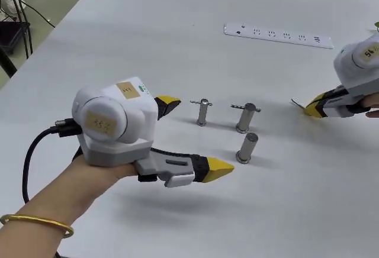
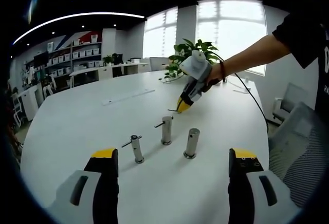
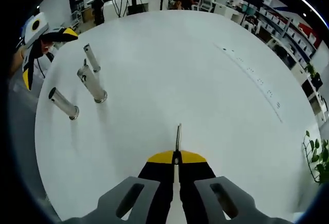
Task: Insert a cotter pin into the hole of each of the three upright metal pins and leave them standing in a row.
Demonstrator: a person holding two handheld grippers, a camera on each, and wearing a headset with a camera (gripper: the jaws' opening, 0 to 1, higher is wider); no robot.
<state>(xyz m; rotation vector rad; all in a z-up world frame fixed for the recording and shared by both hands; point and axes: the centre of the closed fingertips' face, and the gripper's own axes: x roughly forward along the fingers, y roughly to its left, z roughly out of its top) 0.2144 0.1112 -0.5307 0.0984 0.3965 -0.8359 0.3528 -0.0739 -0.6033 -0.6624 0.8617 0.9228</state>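
Three upright metal pins stand on the white table. The far-left pin [image 1: 203, 112] and the middle pin [image 1: 245, 118] each carry a cotter pin through the top. The nearest pin [image 1: 247, 147] has a bare top. My left gripper [image 1: 193, 135] hovers open just left of them, its jaws [image 2: 174, 154] empty and aimed at the pins [image 2: 166, 130]. To the right of the row, my right gripper [image 1: 314, 109] is shut on a thin cotter pin [image 3: 178, 136], which sticks out past the yellow tips low over the table; the pins [image 3: 91, 82] lie to its left.
A white power strip [image 1: 278, 35] lies flat at the far side of the table. Cables and a dark stand [image 1: 12, 27] sit off the table's left edge. Bare tabletop [image 1: 284, 210] surrounds the pins.
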